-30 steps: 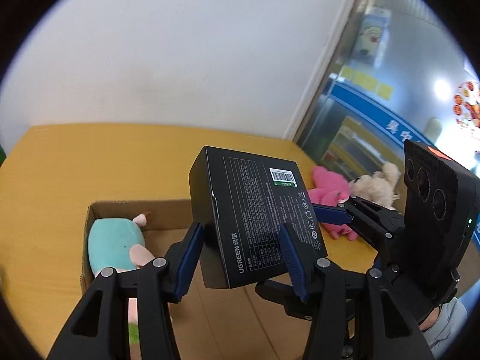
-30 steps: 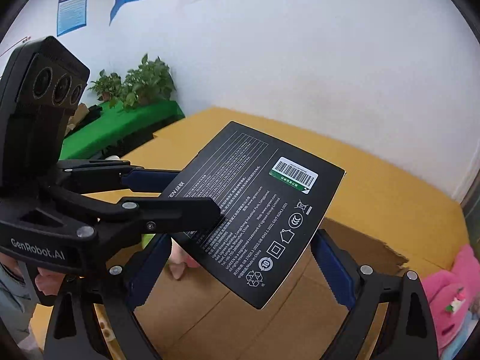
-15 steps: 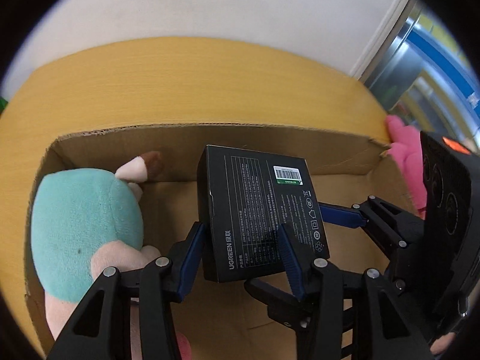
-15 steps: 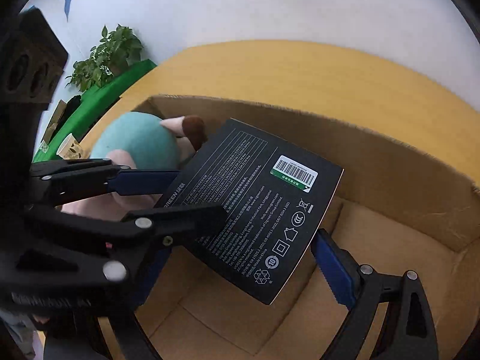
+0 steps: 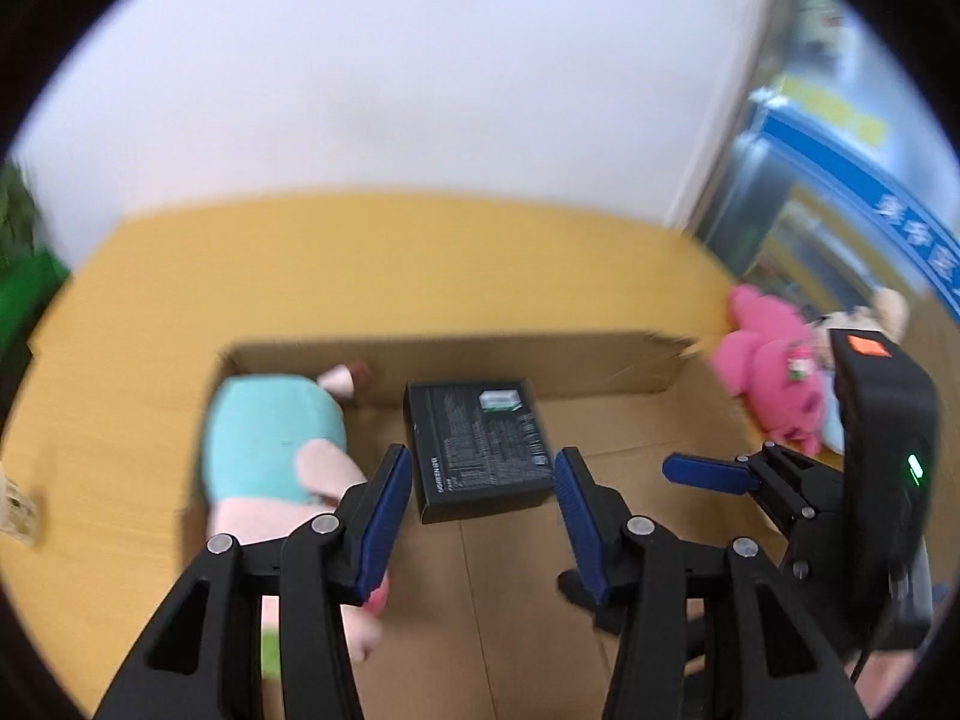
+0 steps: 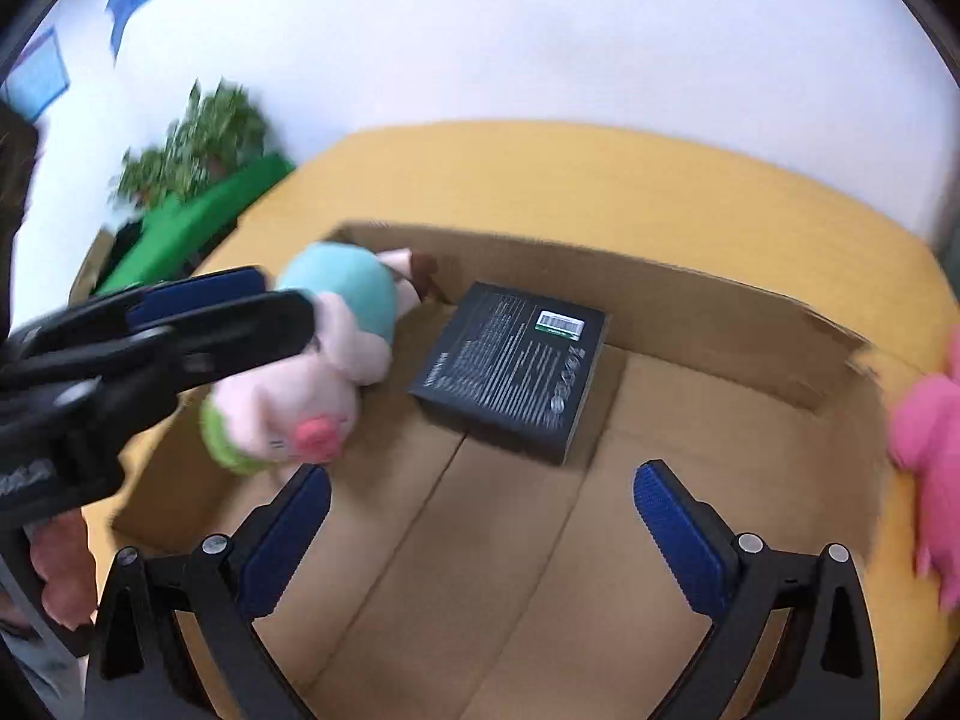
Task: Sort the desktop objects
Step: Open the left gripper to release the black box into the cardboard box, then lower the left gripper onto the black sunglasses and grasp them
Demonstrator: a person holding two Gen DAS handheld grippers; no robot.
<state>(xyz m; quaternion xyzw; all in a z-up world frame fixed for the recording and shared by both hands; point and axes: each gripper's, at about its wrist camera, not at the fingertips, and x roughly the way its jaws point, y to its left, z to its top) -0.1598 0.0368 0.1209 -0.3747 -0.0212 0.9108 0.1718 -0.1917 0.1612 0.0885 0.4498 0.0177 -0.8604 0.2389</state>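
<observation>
From my left wrist camera, the left gripper (image 5: 483, 480) hangs open above the black box (image 5: 477, 447), which lies flat in the cardboard box (image 5: 612, 354) beside a plush pig (image 5: 270, 450). From my right camera, the right gripper (image 6: 480, 510) is open too, holding nothing.

Pink plush toy (image 6: 927, 450) cut off at right edge, black box (image 6: 516, 366) print blurred

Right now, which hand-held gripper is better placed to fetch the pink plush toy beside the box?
Right hand-held gripper, probably: open, empty, and the pink plush toy lies on its side, outside the cardboard box.
</observation>
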